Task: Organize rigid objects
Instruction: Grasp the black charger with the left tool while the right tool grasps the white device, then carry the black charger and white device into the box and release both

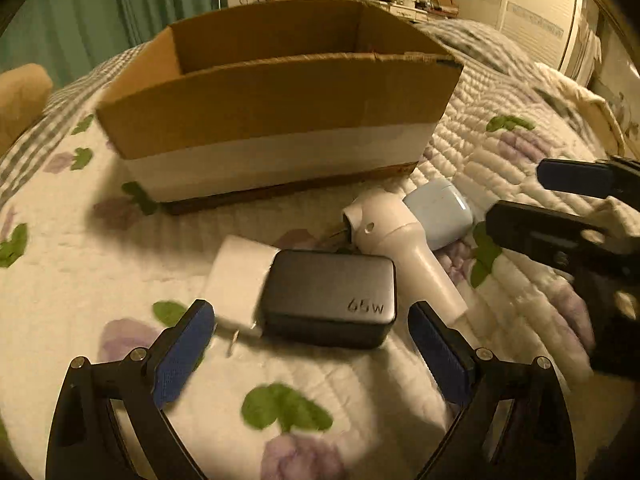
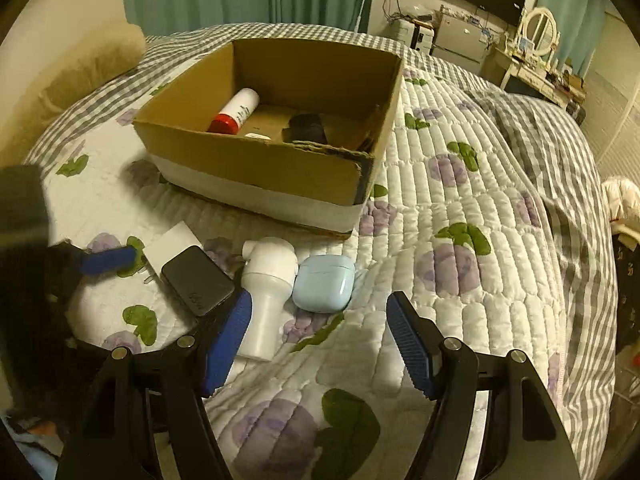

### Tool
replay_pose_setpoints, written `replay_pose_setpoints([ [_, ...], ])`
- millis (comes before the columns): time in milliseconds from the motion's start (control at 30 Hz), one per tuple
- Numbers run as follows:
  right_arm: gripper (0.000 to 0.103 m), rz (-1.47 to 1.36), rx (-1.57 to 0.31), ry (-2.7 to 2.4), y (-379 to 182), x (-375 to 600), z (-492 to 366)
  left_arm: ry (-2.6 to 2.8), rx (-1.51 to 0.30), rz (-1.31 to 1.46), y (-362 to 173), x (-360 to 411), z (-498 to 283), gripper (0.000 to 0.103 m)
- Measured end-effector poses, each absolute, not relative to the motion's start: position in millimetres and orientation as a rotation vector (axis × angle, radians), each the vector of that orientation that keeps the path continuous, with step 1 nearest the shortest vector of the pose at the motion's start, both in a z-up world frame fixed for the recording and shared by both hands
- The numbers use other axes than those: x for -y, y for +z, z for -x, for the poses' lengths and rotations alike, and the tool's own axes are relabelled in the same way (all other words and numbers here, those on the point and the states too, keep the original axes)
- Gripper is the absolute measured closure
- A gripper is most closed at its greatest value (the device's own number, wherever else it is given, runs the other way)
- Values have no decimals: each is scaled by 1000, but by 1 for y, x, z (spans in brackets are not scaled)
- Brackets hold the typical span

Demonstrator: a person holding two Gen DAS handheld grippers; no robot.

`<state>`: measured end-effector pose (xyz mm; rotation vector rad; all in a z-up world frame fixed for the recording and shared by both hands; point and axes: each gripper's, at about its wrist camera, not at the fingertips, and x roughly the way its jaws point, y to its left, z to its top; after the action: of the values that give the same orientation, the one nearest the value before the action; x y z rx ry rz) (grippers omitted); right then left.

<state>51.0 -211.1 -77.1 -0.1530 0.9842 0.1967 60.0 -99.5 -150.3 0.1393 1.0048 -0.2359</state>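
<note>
A black 65W charger (image 1: 332,300) lies on the quilt, partly on a white charger (image 1: 236,280). My left gripper (image 1: 312,340) is open just in front of it, empty. Beside it lie a white handheld device (image 1: 400,248) and a pale blue earbud case (image 1: 440,212). My right gripper (image 2: 320,320) is open and empty, just short of the earbud case (image 2: 324,280) and the white device (image 2: 266,292). The cardboard box (image 2: 256,168) behind them holds a white bottle with a red cap (image 2: 236,112) and a dark object (image 2: 306,128). The black charger (image 2: 196,280) shows left.
The quilted bedspread (image 2: 480,220) with purple flowers covers the bed. A beige pillow (image 2: 80,68) lies at the far left. A dresser with a mirror (image 2: 536,40) stands beyond the bed. The right gripper also shows in the left wrist view (image 1: 560,208).
</note>
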Motion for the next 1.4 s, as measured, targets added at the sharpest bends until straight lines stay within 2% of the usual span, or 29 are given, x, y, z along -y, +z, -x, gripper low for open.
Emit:
replay_pose_setpoints([
  [67,33,147,-990,194,-79,211,-52,-249,-996,-152,-152,104,-64,15],
  [100,34,147,-994,194,-81,211,-53,-264,-990,-160,-152,107,-64,31],
  [133,34,146,-999,196,-82,210,-54,-271,-987,-166,-152,109,-65,32],
  [400,34,146,-1015,203,-86,208,-57,-282,-980,-39,-131,81,-56,33],
  [567,34,114,-1042,259,-87,200,-66,-208,-917,-126,-108,69,-45,33],
  [700,34,133,-1090,266,-96,192,-73,-144,-906,-92,-100,39,-45,33],
  [933,54,225,-1192,318,-125,156,-86,-71,-894,-71,-100,18,-52,33],
  [1133,55,218,-1241,295,-144,142,-106,-77,-895,-73,-104,19,-52,33],
  [1200,62,182,-1260,302,-151,141,-114,-81,-895,-73,-105,20,-52,33],
  [1400,63,171,-1222,314,-146,142,-111,-86,-894,-74,-106,21,-49,33],
])
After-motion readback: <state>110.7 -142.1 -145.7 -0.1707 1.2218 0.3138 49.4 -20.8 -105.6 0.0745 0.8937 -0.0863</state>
